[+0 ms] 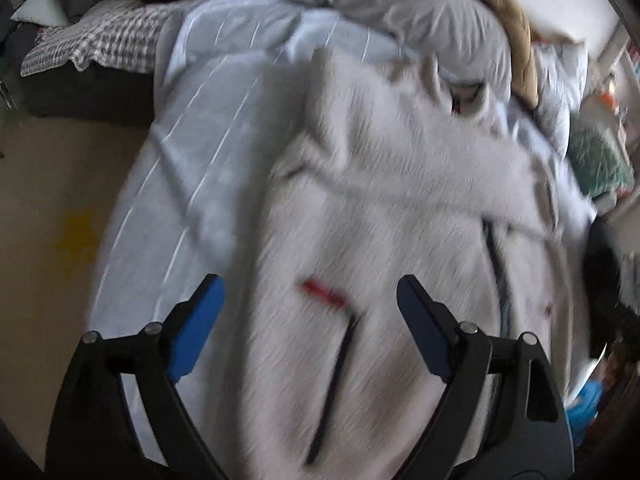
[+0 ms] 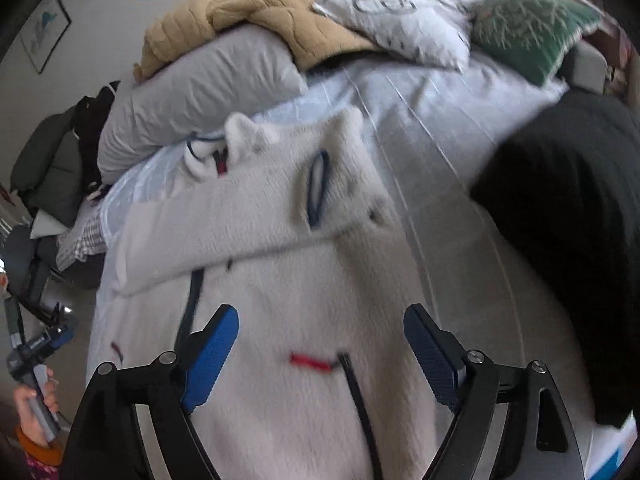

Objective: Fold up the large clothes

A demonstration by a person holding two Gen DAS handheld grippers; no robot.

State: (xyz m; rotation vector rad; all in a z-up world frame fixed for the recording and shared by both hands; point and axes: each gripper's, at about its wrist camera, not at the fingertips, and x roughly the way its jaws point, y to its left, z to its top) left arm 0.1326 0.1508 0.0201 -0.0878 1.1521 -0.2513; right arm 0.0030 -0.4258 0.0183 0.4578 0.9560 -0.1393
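Note:
A white fleece jacket [image 1: 400,208] with dark zips and red tabs lies on the bed; it also shows in the right wrist view [image 2: 304,272]. One sleeve [image 2: 248,220] is folded across the body. My left gripper [image 1: 310,284] is open and empty, hovering over the jacket's lower part near a red tab [image 1: 324,292]. My right gripper [image 2: 320,316] is open and empty above the jacket, over a red tab [image 2: 310,361] and a pocket zip [image 2: 358,404]. The left gripper [image 2: 40,344], held in a hand, shows at the left edge of the right wrist view. Both views are motion-blurred.
The bed has a light blue striped cover [image 1: 208,128]. Grey pillows [image 2: 192,96], a tan blanket [image 2: 256,12], a patterned pillow [image 2: 404,12] and a green cushion [image 2: 528,28] are piled at the head. A dark garment [image 2: 568,224] lies to the right. A checked cloth [image 1: 100,40] lies at the far left.

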